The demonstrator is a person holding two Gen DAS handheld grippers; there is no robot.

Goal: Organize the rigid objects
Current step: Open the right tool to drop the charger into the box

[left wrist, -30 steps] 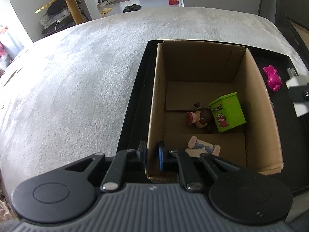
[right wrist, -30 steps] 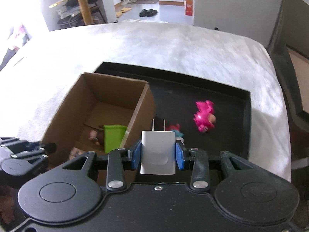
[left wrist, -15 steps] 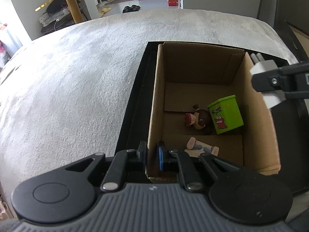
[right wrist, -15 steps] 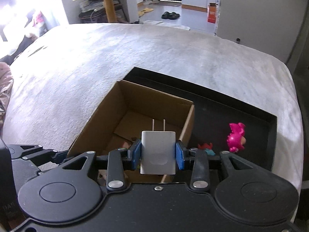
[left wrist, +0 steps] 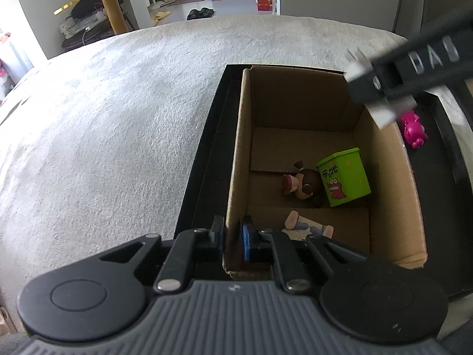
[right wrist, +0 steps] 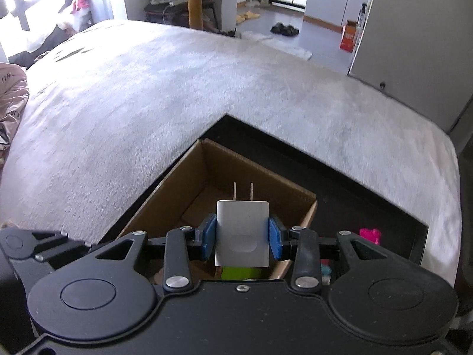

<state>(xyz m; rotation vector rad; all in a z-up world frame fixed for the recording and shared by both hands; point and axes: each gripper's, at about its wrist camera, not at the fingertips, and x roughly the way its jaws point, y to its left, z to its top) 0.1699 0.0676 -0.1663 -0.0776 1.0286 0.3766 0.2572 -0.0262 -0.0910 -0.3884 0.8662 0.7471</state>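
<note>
Since a second ago, the right gripper has carried the white charger plug from beside the cardboard box to above its open top, prongs pointing away; its blue pads stay clamped on the plug's sides. Nearest, the left gripper has not moved, pinching the box's near wall to steady it. Inside the box lie a small figure, a brown-haired doll and a green carton. Farther off, a pink toy remains on the black tray, with something teal beside it. Roughly half sorted, I judge; the plug is not yet dropped.
</note>
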